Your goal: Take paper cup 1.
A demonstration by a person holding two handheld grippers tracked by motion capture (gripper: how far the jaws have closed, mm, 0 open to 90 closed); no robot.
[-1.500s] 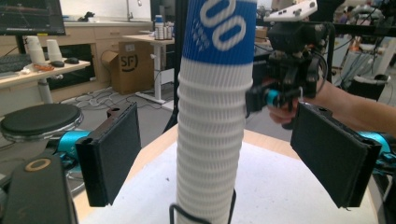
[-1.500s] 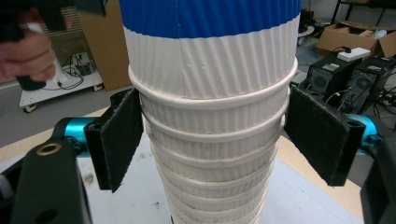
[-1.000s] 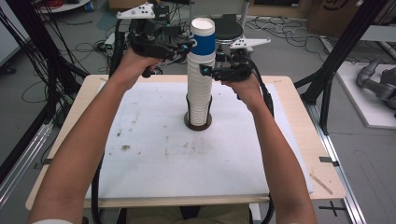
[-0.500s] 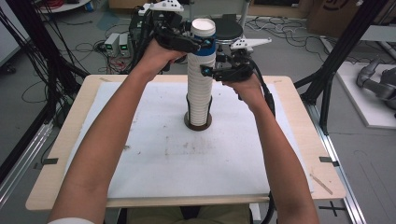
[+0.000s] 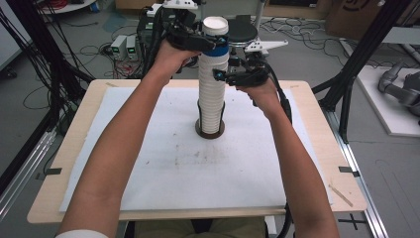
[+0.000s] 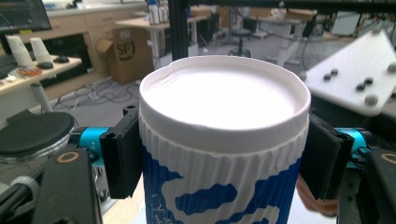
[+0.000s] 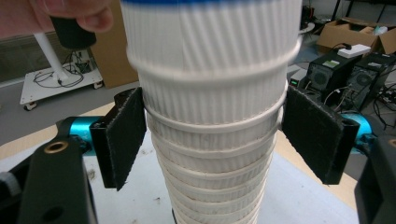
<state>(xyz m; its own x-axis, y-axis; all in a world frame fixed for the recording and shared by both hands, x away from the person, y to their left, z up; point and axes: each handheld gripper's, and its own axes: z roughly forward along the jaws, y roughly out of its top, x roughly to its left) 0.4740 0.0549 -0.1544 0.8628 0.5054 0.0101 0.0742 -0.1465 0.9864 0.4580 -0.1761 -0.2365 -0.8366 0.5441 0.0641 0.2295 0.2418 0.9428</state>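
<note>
Upright, cup stack [image 5: 212, 94] vertical, rims up

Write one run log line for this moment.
left gripper: just closed on top cup | right gripper: closing on cup stack

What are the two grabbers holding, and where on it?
The left gripper pinches the top blue-and-white cup just under its rim. The right gripper squeezes the white cup stack lower down, at its sides.
</note>
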